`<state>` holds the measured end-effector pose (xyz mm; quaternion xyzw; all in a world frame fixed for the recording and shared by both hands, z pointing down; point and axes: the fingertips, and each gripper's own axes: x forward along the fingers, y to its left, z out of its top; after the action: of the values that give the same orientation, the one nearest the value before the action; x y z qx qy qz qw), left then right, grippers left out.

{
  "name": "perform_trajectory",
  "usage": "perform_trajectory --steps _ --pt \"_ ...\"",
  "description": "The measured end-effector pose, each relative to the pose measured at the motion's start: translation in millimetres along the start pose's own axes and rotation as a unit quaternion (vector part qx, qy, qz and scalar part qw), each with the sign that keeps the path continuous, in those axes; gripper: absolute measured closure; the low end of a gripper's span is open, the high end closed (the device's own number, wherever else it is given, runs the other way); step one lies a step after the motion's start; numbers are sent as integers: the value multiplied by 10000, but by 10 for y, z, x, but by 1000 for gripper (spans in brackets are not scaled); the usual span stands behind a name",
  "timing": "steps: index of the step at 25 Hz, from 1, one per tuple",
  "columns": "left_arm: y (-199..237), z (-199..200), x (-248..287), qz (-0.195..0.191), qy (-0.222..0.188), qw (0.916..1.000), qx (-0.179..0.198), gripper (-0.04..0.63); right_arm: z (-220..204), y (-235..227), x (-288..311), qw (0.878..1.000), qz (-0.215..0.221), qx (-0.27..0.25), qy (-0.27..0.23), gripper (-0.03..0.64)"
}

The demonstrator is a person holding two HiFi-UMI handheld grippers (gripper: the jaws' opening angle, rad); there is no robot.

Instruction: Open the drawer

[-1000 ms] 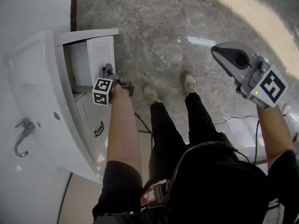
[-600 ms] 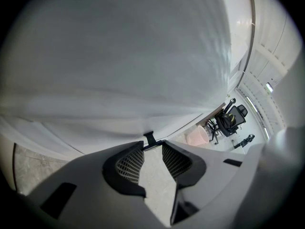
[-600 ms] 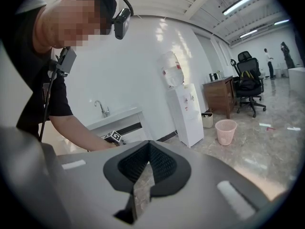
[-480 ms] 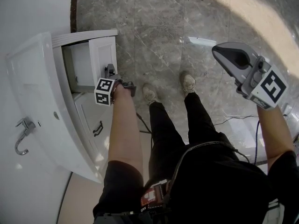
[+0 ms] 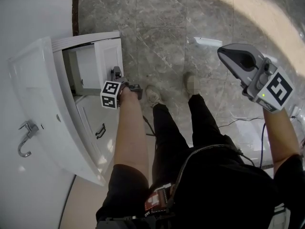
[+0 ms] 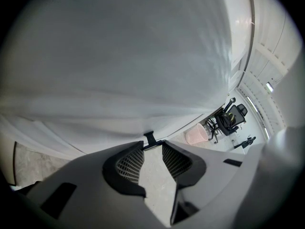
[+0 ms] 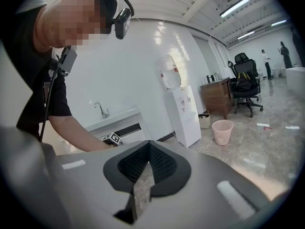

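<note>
The jaws of the left gripper [image 6: 153,147] are clenched on the small dark drawer handle [image 6: 148,138], which is pinched between their tips. The jaws of the right gripper [image 7: 148,146] are closed on each other with nothing between them, and this gripper is held up over the floor, well apart from the furniture. The grey marble floor [image 5: 162,27] fills most of the head view (the person's legs and shoes stand on it). At the left is the white vanity [image 5: 88,147] with its curved worktop [image 5: 43,89]. The drawer [image 5: 107,58], the top one, stands partly out of the vanity, so its white inside is visible. Under it the lower drawer [image 5: 90,120] is shut and carries a dark lower handle [image 5: 100,131]. A chrome tap [image 5: 24,138] sits on the worktop.
</note>
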<state>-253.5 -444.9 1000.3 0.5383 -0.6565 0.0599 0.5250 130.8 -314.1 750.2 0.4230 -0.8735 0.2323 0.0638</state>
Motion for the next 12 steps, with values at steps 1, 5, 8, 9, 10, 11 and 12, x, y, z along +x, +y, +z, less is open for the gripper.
perform_trajectory --steps 1,5,8,9,10,11,12 --pt "-7 -23 -6 9 5 10000 -9 476 -23 -22 -34 10000 -32 -11 31 621" --pt "-11 -31 -24 80 21 10000 21 476 -69 -79 -147 9999 -105 19 29 621" --pt "-23 -44 -29 117 33 9999 68 476 -111 -119 -221 9999 -154 64 26 621" --pt "-26 -48 -31 135 37 9999 79 476 -121 -129 -241 9998 -163 76 21 621" --pt "-27 -49 -33 153 42 9998 90 476 -125 -138 -255 9998 -169 85 16 621" --pt "-28 -47 -34 169 50 9998 101 476 -123 -146 -264 9998 -173 91 12 621" --pt "-28 -44 -35 182 62 9998 110 476 -116 -150 -268 9998 -177 93 9 621"
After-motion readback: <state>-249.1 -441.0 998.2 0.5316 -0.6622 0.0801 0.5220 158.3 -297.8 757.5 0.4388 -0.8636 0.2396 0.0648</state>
